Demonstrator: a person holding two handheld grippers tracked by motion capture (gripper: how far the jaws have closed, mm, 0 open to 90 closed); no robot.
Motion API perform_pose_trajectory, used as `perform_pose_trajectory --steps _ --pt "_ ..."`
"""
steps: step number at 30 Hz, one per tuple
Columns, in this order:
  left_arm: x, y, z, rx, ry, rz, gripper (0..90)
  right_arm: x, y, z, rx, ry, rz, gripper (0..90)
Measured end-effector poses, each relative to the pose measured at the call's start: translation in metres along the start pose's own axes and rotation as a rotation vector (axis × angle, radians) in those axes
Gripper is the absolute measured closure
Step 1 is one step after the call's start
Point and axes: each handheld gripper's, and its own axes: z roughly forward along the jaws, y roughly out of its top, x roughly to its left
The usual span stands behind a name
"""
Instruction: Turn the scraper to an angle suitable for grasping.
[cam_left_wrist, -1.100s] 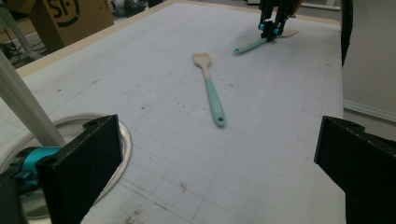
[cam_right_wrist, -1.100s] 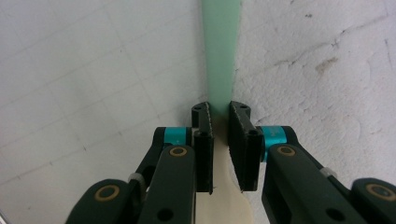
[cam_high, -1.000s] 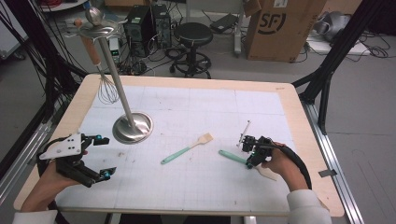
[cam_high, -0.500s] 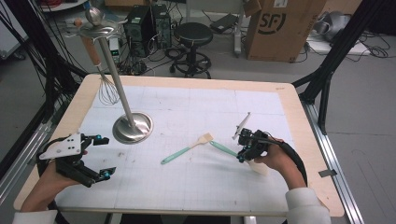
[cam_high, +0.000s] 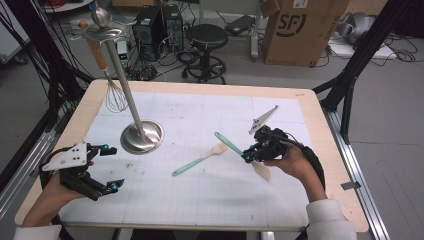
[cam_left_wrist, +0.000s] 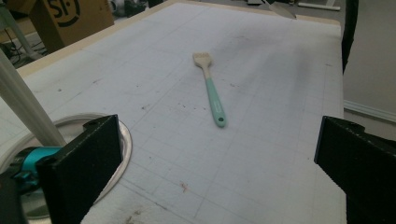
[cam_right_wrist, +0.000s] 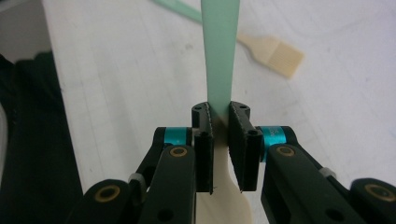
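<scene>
Mint-green handle of a spatula (cam_right_wrist: 219, 51) is being pinched between the right gripper's (cam_high: 251, 153) closed jaws, its cream blade hanging below them. A brush (cam_high: 200, 160) is lying just left. The left gripper (cam_high: 109, 168) is gaping, holding nothing.

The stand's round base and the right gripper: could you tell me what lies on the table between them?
In the high view, a brush with a teal handle lies between the stand's base and the right gripper, which holds a spatula.
</scene>
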Motion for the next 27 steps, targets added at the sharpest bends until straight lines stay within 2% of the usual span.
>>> perform_pose_trajectory --steps 4,9,17,27 --pt "0.001 0.000 0.004 0.010 -0.005 -0.004 1.7 0.004 0.009 -0.005 -0.040 -0.009 -0.024 80.7" --pt "0.000 -0.001 0.006 0.014 -0.008 -0.003 1.6 0.009 0.024 -0.012 -0.130 -0.002 -0.037 80.7" --pt "-0.001 -0.001 0.005 0.015 -0.008 -0.001 1.6 0.017 0.050 -0.021 -0.234 -0.017 -0.070 80.7" --pt "-0.001 -0.001 0.006 0.019 -0.009 0.000 1.6 0.029 0.072 -0.030 -0.333 -0.032 -0.096 80.7"
